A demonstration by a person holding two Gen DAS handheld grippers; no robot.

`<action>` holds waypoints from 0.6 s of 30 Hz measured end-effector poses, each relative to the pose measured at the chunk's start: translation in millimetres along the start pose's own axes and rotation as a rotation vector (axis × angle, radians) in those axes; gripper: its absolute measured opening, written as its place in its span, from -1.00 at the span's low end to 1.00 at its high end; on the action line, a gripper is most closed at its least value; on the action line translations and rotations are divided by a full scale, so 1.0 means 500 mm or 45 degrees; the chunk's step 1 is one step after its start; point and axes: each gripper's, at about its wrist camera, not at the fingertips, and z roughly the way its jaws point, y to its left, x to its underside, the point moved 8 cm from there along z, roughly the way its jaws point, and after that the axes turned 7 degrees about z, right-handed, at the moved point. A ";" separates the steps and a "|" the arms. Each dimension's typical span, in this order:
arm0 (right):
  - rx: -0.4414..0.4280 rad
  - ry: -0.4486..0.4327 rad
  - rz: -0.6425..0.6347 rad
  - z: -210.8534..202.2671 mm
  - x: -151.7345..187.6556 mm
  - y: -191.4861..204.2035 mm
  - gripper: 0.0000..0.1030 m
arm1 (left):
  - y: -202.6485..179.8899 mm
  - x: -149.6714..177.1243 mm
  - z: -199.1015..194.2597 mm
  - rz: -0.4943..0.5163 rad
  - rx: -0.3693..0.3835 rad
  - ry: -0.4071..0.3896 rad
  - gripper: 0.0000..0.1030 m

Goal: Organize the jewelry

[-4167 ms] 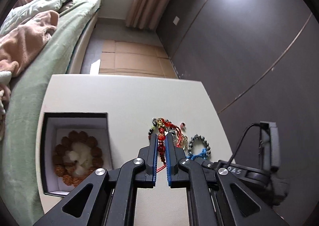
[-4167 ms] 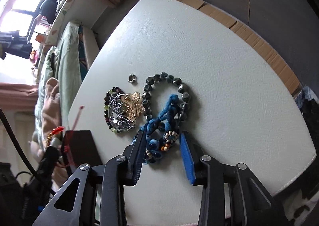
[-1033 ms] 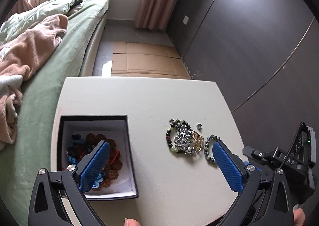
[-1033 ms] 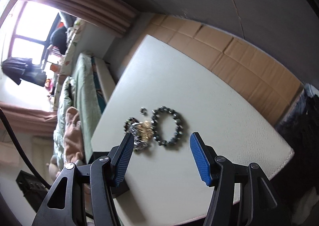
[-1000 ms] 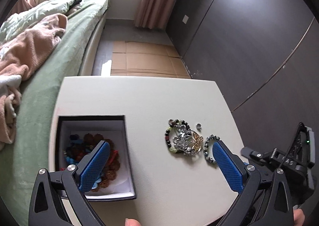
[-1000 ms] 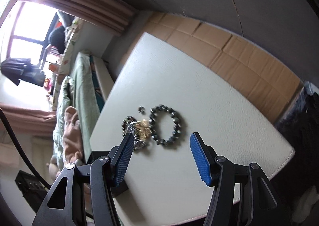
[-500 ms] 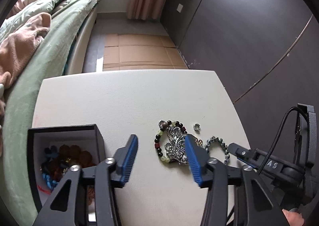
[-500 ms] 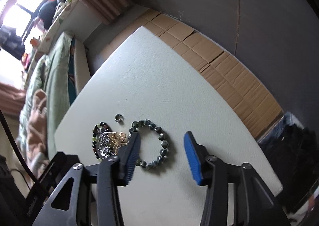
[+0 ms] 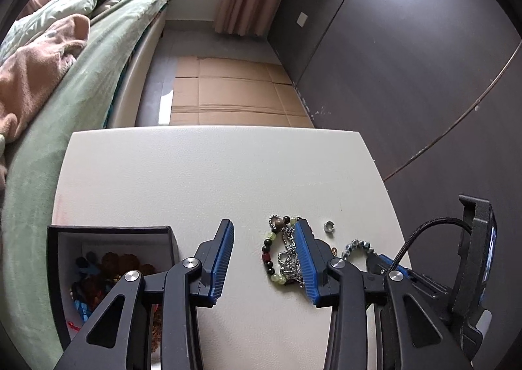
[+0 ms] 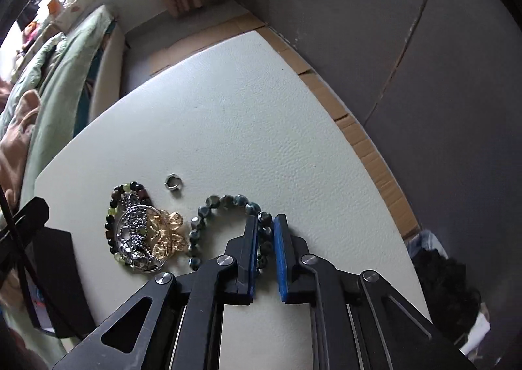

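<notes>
On the white table (image 9: 208, 174) a dark green bead bracelet (image 10: 212, 207) lies at the right. My right gripper (image 10: 265, 229) is down on it, its jaws closed on the bracelet's right side. Left of it lie a silver and gold pendant (image 10: 146, 236) on a multicoloured bead bracelet (image 10: 112, 213), and a small silver ring (image 10: 172, 181). My left gripper (image 9: 264, 249) is open above the table, its right finger (image 9: 305, 259) over the pendant pile (image 9: 284, 256). The black jewelry box (image 9: 111, 233) at the left holds brown, blue and red pieces.
A green bed (image 9: 81, 76) runs along the table's left side. Flattened cardboard (image 9: 228, 93) lies on the floor beyond the far edge. A dark wall (image 9: 407, 60) stands to the right. The right gripper's body and cable (image 9: 424, 239) sit close to my left gripper.
Both grippers have come down toward the table. The right gripper's jaws have closed from wide open onto the green bead bracelet. The left gripper's jaws have narrowed and moved right, from the box to the pendant pile.
</notes>
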 end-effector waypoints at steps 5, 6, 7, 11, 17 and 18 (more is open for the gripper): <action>-0.134 0.012 0.065 -0.015 -0.004 -0.018 -0.80 | -0.024 0.008 0.016 -0.014 0.088 0.035 -0.22; -0.181 0.009 0.103 -0.023 -0.008 -0.025 -0.80 | -0.031 0.009 0.019 -0.002 0.092 0.038 -0.22; -0.215 0.004 0.132 -0.031 -0.011 -0.031 -0.80 | -0.039 0.010 0.023 0.015 0.089 0.042 -0.22; -0.361 -0.016 0.234 -0.068 -0.019 -0.057 -0.80 | -0.065 0.018 0.047 0.064 0.095 0.083 -0.45; -0.509 -0.048 0.298 -0.107 -0.024 -0.068 -0.80 | -0.070 0.034 0.088 0.096 0.071 0.153 -0.47; -0.525 -0.051 0.309 -0.107 -0.027 -0.070 -0.80 | -0.069 0.036 0.092 0.095 0.065 0.159 -0.48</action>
